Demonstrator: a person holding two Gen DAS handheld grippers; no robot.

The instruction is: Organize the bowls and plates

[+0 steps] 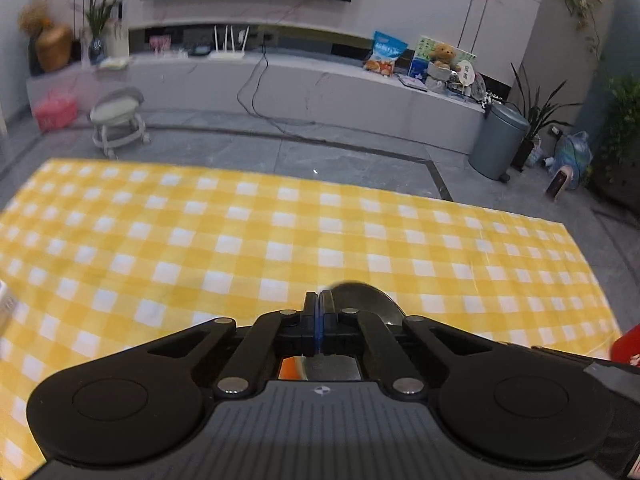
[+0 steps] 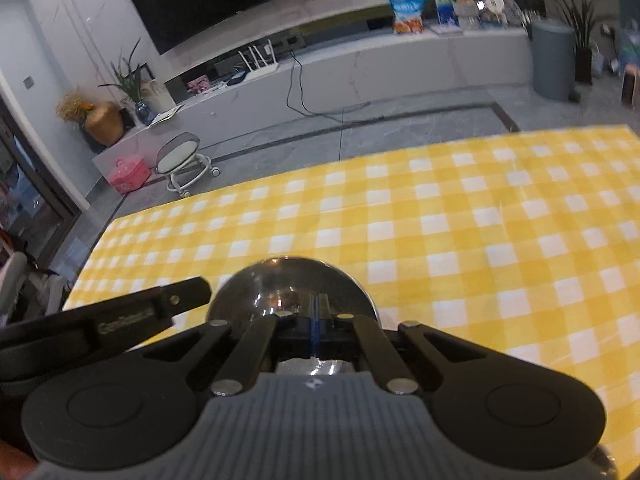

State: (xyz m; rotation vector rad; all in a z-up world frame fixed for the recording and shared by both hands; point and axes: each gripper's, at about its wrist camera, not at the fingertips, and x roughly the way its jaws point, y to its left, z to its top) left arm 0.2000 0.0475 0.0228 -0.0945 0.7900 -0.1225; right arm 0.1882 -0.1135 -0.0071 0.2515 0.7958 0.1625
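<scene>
A shiny steel bowl (image 2: 272,284) sits right at my right gripper (image 2: 316,306), whose jaws are shut, apparently pinching the near right part of the rim. From the left, my left gripper (image 2: 202,286) reaches in and its tip meets the bowl's left edge. In the left wrist view my left gripper (image 1: 319,300) is shut, and the steel bowl (image 1: 364,300) curves away just right of the fingertips. Something orange (image 1: 291,368) shows under the left gripper's body, mostly hidden. The bowl's underside is out of sight.
A yellow-and-white checked cloth (image 1: 240,220) covers the table, its far edge dropping to a grey tiled floor. A red object (image 1: 626,348) peeks in at the right and a white thing (image 1: 6,300) at the left. A wheeled stool (image 1: 118,120) and a grey bin (image 1: 498,140) stand beyond.
</scene>
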